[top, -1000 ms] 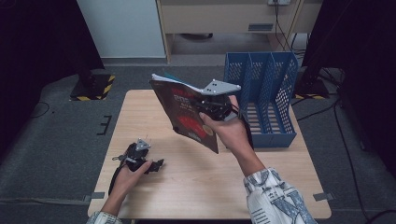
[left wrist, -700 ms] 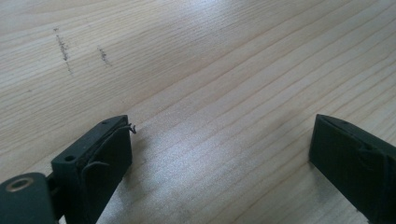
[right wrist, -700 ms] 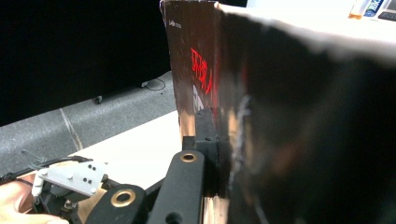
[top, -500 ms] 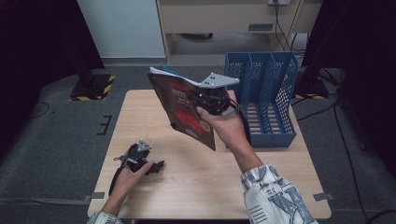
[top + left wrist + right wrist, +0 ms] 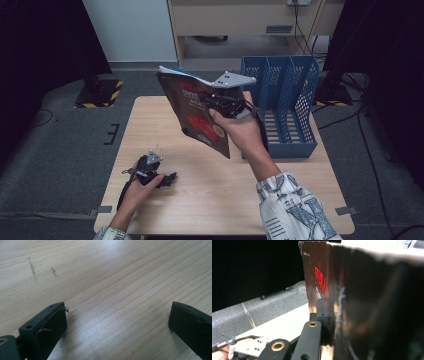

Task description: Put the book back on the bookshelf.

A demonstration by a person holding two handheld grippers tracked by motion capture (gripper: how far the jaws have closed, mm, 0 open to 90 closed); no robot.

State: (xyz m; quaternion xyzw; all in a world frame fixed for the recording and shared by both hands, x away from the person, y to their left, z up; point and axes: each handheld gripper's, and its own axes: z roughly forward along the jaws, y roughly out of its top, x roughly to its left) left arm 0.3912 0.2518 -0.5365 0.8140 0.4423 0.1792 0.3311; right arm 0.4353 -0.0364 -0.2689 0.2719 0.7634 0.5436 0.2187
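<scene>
the right gripper [image 5: 212, 100] is clamped on the edge of a dark magazine [image 5: 192, 107], which is held up in the air above the middle of the table [image 5: 150, 125], tilted, with its red-printed cover turned toward the camera of the high view. in the right gripper view one black jaw is seen pressed flat against the glossy cover [image 5: 317, 277], so the thin thing is pinched firmly rather than cradled. it is judged that the magazine is gripped by one edge and kept nearly on end so that it can be slid upright into one of the narrow slots of the blue file rack [image 5: 287, 95], which stands just beyond and to the right of the hand, at the far right part of the table. the magazine is near the rack but apart from it, and nothing is seen in the rack's slots.

the left gripper [image 5: 167, 179] is rested low on the near left part of the table, with its jaws standing wide apart and nothing between them; in the left gripper view bare wood [image 5: 112, 285] is seen between the two jaws. it is judged to be parked there out of the way.

the table is of pale wood, with a few small dark marks. grey carpet [image 5: 60, 150] is laid around it, a pale cabinet [image 5: 240, 20] stands behind, and cables [image 5: 365, 130] are trailed across the floor at the right.
</scene>
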